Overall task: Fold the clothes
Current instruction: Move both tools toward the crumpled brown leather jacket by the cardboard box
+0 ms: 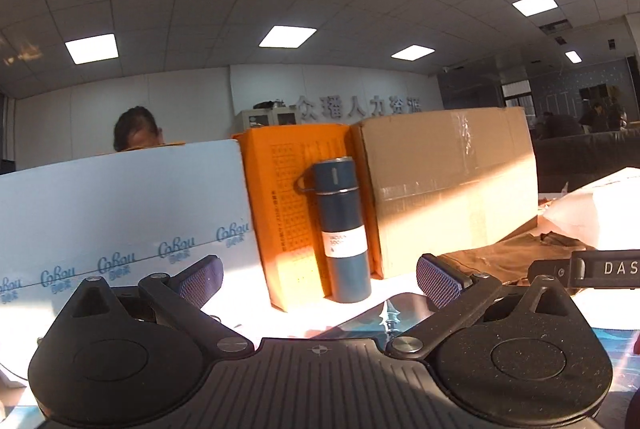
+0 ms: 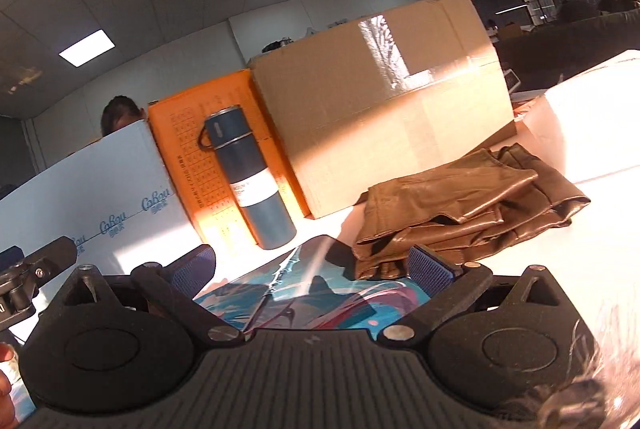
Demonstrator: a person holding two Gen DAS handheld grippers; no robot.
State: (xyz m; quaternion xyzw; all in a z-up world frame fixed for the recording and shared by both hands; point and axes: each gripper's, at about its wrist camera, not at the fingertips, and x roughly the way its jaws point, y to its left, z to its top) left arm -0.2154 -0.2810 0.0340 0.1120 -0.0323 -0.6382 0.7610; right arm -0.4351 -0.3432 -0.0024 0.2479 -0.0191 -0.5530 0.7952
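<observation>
1. Right wrist view: the right gripper (image 2: 314, 269) hangs low over the table (image 2: 600, 241) with its jaws spread wide and nothing between them. Its right finger pad (image 2: 434, 271) sits just short of the near edge of the garment (image 2: 464, 207); I can't tell whether it touches.
2. The garment is brown, leathery-looking and already bunched into a rough fold. It lies ahead and to the right of this gripper, its long axis running from near-left to far-right across the white tabletop.
3. Under the jaws is a colourful mat (image 2: 320, 301), and the garment's near corner lies at its far edge.
4. The left gripper (image 1: 320, 283) is also wide open and empty. From there the garment (image 1: 512, 255) shows only as a dark strip off to the right, past the right gripper's body (image 1: 600, 269), so I judge the right hand is the nearer one.
5. Beyond, a flask (image 2: 248, 177) stands upright to the left of the garment, well apart from it, in front of an orange box (image 2: 188, 149) and a cardboard box (image 2: 380, 101).
6. Folding looks partly done at best; the pile is uneven.
</observation>
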